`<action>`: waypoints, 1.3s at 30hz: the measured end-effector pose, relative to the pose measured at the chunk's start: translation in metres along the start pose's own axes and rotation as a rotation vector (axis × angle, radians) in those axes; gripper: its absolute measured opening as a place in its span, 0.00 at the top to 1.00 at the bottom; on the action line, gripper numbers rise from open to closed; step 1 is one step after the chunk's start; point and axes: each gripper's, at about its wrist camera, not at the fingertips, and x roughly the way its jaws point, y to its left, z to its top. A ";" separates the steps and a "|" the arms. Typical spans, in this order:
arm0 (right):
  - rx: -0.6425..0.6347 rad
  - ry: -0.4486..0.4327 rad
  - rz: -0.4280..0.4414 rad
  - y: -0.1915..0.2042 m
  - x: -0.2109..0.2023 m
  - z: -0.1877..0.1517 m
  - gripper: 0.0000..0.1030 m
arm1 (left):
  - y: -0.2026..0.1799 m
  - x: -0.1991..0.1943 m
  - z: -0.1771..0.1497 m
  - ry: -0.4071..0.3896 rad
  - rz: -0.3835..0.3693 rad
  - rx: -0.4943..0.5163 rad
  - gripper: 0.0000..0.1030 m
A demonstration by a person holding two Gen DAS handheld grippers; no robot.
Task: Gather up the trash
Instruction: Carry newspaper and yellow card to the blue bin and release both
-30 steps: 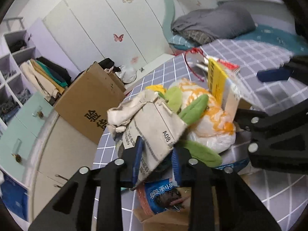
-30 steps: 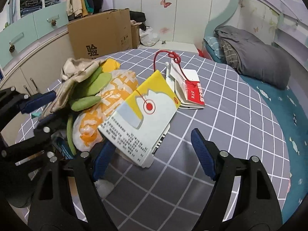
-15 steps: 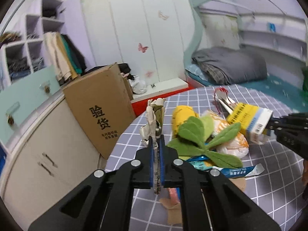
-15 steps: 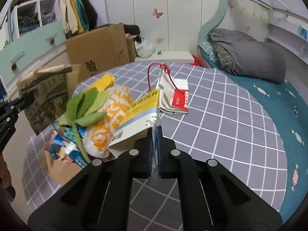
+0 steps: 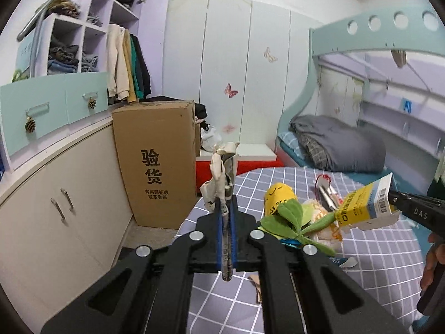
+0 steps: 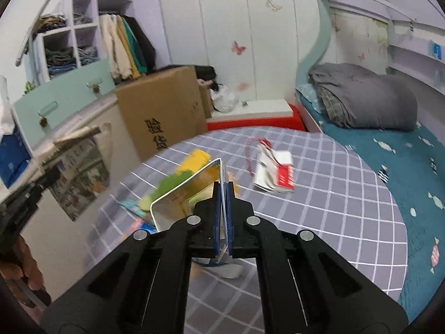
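My left gripper (image 5: pixel 225 214) is shut on a crumpled grey-and-beige paper wrapper (image 5: pixel 220 172) and holds it upright above the table's left edge; the wrapper also shows in the right wrist view (image 6: pixel 79 172). My right gripper (image 6: pixel 222 194) is shut on a flattened yellow-and-white carton (image 6: pixel 183 197), lifted off the table; the carton also shows at the right of the left wrist view (image 5: pixel 367 206). Left on the grey checked table (image 5: pixel 375 264) are a green felt plant (image 5: pixel 292 217), a yellow packet (image 5: pixel 278 197), an orange-white bag and blue wrappers (image 5: pixel 338 261).
A red-and-white booklet with a red cord (image 6: pixel 275 172) lies further back on the table. A tall cardboard box (image 5: pixel 157 164) stands on the floor left of the table, beside white cabinets (image 5: pixel 55 203). A bed with a grey quilt (image 6: pixel 364 97) is at the right.
Both grippers shut on their items and lifted them off the pile: the left rose with the paper wrapper, the right with the yellow carton. Both cameras now sit higher and further back.
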 end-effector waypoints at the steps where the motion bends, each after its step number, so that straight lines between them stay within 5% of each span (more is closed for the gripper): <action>1: -0.010 -0.007 0.013 0.009 -0.002 0.003 0.96 | 0.004 -0.002 0.000 -0.004 -0.006 -0.011 0.96; 8: -0.093 -0.013 0.168 0.102 0.005 0.014 0.96 | 0.050 -0.028 0.001 -0.056 -0.023 -0.103 0.96; 15: -0.152 0.088 0.341 0.211 0.056 -0.009 0.96 | 0.130 -0.041 -0.022 -0.024 0.122 -0.189 0.96; 20: -0.215 0.233 0.413 0.296 0.115 -0.059 0.96 | 0.206 -0.029 -0.062 0.080 0.238 -0.288 0.96; 27: -0.320 0.422 0.365 0.364 0.198 -0.148 0.96 | 0.287 0.028 -0.150 0.322 0.314 -0.408 0.96; 35: -0.298 0.523 0.238 0.353 0.269 -0.193 0.96 | 0.321 0.102 -0.209 0.495 0.276 -0.492 0.95; 38: -0.286 0.524 0.207 0.346 0.279 -0.196 0.96 | 0.323 0.123 -0.217 0.525 0.263 -0.513 0.86; 39: -0.282 0.524 0.201 0.343 0.281 -0.197 0.96 | 0.324 0.129 -0.218 0.533 0.265 -0.520 0.71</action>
